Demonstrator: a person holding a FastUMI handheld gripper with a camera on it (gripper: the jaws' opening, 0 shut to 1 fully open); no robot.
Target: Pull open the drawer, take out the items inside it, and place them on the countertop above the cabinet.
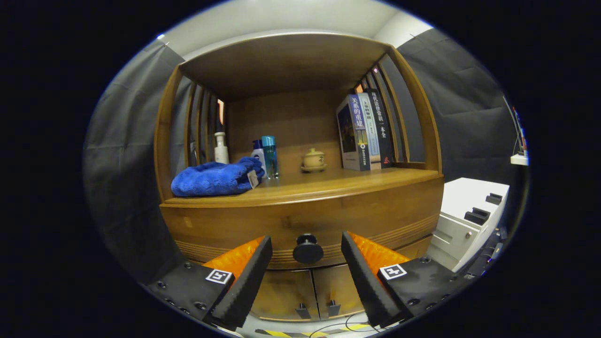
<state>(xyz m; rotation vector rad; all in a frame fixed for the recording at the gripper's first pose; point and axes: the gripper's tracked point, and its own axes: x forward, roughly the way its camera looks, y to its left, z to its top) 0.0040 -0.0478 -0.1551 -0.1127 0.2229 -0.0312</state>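
The gripper (307,256) points level at the closed brown wooden drawer (300,220), jaws spread wide, flanking its round black knob (308,249) untouched

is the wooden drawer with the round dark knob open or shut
Shut: the wooden drawer front sits flush under the countertop, and the open gripper straddles its round dark knob.

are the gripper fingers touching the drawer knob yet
Apart. In the gripper view the gripper is open, and the drawer knob sits between its fingers with clear wood showing on both sides.
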